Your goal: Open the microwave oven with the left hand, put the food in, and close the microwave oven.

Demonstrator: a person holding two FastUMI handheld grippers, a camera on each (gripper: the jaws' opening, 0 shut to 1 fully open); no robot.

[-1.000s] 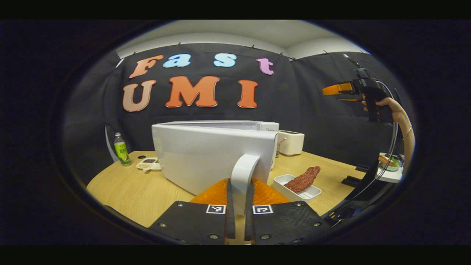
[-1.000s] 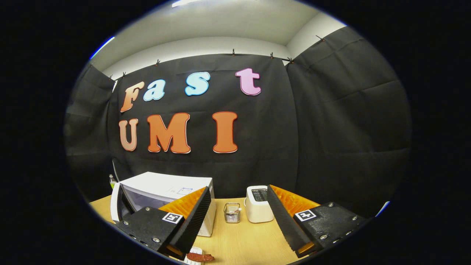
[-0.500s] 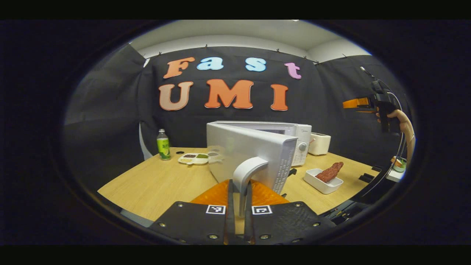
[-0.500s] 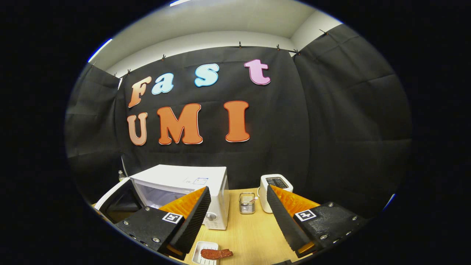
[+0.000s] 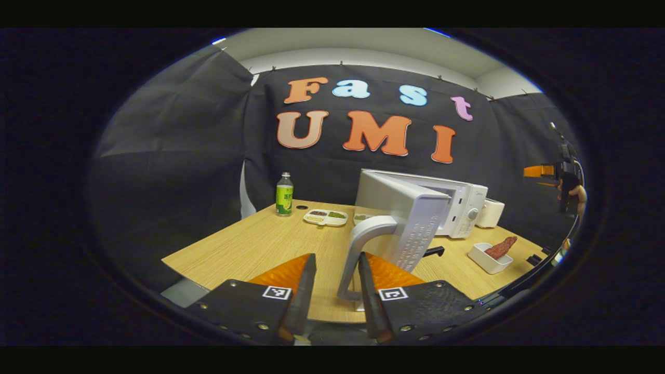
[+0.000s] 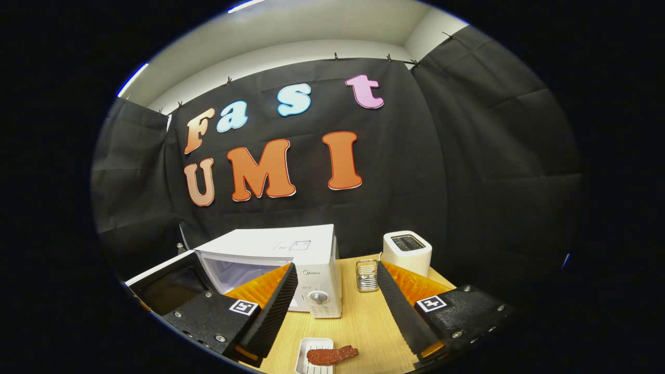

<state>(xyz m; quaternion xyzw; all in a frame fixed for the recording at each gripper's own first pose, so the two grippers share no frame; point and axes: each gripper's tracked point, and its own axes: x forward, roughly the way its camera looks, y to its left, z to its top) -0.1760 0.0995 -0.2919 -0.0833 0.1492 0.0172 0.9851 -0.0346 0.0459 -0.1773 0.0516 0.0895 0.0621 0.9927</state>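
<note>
Left hand-held gripper point(image 5: 332, 283) has its fingers parted w/ the door handle point(image 5: 363, 244) standing in the gap btwn them. Looks like it's let go: left finger is clear of the handle, right one is at most brushing it, can't tell for sure. Microwave point(image 5: 457, 205) sits ahead and to the right of that gripper, its door point(image 5: 402, 218) swung wide open toward the camera, so step 1 is basically done imo.

Right hand-held gripper point(image 6: 336, 306) is spread wide, nothing in it, hanging above the worktop point(image 6: 363, 322). In the right gripper view the food point(image 6: 332, 355) is straight below, btwn the fingers and a bit nearer: a reddish-brown strip lying across a small white tray point(image 6: 311, 353). Microwave cavity is ahead-left of that gripper, toaster point(image 6: 407, 252) ahead-right, little glass holder point(image 6: 367, 275) in the middle.

Handling guess: the strip looks light and rough-surfaced, prob not slippery, maybe a bit floppy or crumbly. It overhangs the tray edge, so I'd pinch it mid-length across the narrow side w/ gentle pressure, or just grab the tray rim, which is stiff but likely slicker. Door handle is rigid plastic, easy to push shut later.
</note>
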